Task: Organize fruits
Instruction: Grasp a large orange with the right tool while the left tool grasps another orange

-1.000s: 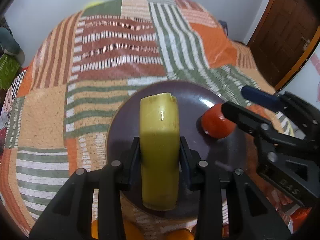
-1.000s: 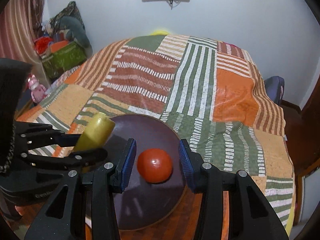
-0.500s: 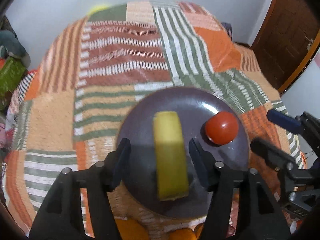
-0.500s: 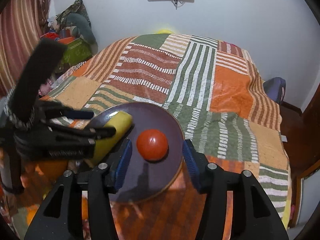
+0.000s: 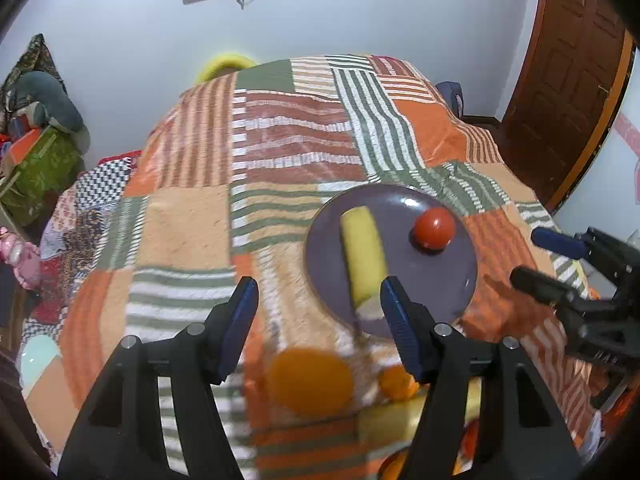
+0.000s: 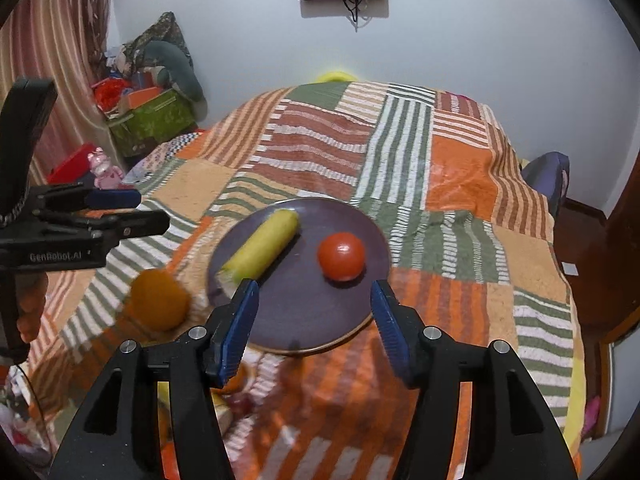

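Observation:
A dark purple plate (image 5: 448,280) (image 6: 304,316) lies on the patchwork bedspread. On it lie a yellow banana piece (image 5: 363,252) (image 6: 262,249) and a red tomato (image 5: 434,227) (image 6: 341,256). My left gripper (image 5: 318,308) is open and empty, pulled back to the near left of the plate. My right gripper (image 6: 314,312) is open and empty above the plate's near edge. An orange (image 5: 310,382) (image 6: 160,300) lies on the bedspread near the plate, with a smaller orange fruit (image 5: 394,380) beside it.
The striped patchwork bedspread (image 5: 280,152) covers the bed. A green box with stuffed items (image 6: 152,116) stands at the left wall. A wooden door (image 5: 568,72) is at the right. More fruits, blurred, lie at the near edge (image 5: 392,420).
My left gripper opened and let go of the banana piece onto the plate, then drew back and to the left. My right gripper also drew back from the tomato.

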{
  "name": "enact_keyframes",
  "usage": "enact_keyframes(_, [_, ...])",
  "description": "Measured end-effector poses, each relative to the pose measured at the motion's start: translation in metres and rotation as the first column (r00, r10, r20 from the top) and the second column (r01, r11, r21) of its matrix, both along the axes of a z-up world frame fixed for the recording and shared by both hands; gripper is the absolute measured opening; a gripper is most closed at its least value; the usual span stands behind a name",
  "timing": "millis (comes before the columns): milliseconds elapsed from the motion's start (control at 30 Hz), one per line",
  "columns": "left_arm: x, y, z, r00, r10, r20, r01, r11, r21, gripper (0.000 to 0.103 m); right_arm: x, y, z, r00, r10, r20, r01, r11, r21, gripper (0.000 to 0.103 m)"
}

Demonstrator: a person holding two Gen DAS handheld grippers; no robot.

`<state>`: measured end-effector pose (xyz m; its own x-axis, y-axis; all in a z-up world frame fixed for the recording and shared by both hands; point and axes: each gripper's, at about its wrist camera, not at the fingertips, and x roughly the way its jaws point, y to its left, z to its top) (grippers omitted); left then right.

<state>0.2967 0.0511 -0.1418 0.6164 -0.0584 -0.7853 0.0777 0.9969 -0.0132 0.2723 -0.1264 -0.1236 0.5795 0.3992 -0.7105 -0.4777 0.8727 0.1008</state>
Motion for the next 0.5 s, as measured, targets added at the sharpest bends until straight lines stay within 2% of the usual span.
enact_keyframes(133, [-0.023, 0.017, -0.002, 1.000, 0.013, -0.010, -0.013, 1.000, -0.016, 0.064, -0.014, 0.010, 0.002, 1.000, 0.013, -0.006, -0.013, 1.000, 0.026, 0.062])
enact_keyframes(333, [-0.054, 0.044, -0.013, 0.998, 0.045, -0.036, -0.047, 0.998, -0.049, 0.065, -0.024, 0.041, -0.006, 0.997, 0.062, -0.043, -0.061, 0.998, 0.031, 0.064])
enact_keyframes(500, [-0.072, 0.062, -0.027, 0.997, 0.066, -0.050, -0.067, 0.997, -0.027, 0.065, -0.025, 0.080, -0.017, 0.988, 0.132, -0.075, -0.131, 0.991, 0.016, 0.064])
